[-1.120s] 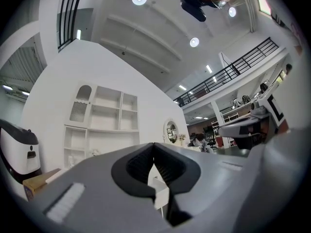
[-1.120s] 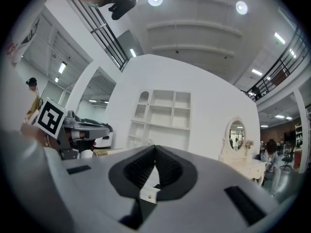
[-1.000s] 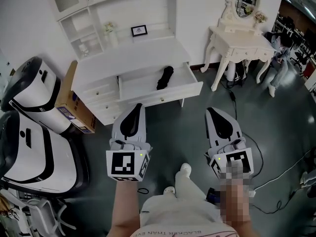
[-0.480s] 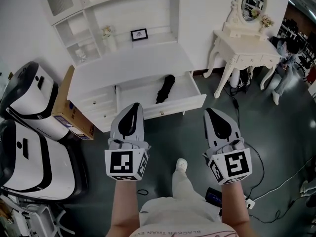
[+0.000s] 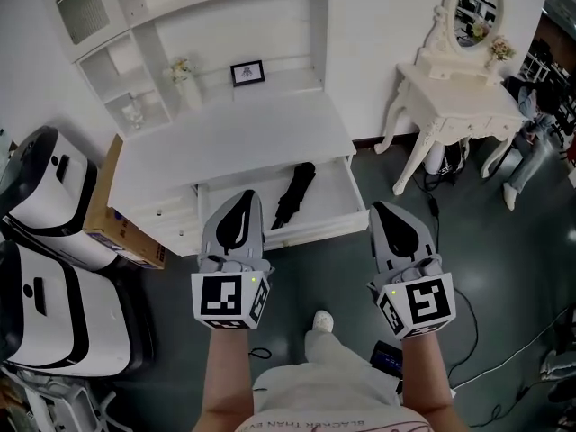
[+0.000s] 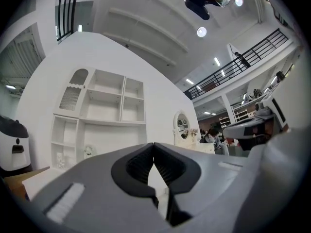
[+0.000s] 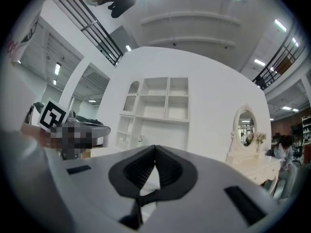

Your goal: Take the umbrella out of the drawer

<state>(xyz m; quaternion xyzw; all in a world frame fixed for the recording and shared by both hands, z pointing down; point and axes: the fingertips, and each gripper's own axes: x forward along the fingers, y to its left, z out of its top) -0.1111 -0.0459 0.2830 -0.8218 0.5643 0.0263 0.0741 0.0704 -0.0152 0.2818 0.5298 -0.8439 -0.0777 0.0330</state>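
Umbrella point(image 5: 294, 193): black, folded, lying in open drawer point(image 5: 331, 190). Left gripper point(image 5: 243, 201), right gripper point(image 5: 389, 212): fingers point(image 6: 138, 165) closed, empty, short of drawer. Advice: open fingers before reaching; grip mid-shaft.

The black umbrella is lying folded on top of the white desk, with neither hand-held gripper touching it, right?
Not on top. The head view shows the black umbrella lying folded inside the open drawer below the white desk top. The left hand-held gripper and the right hand-held gripper are indeed clear of it.
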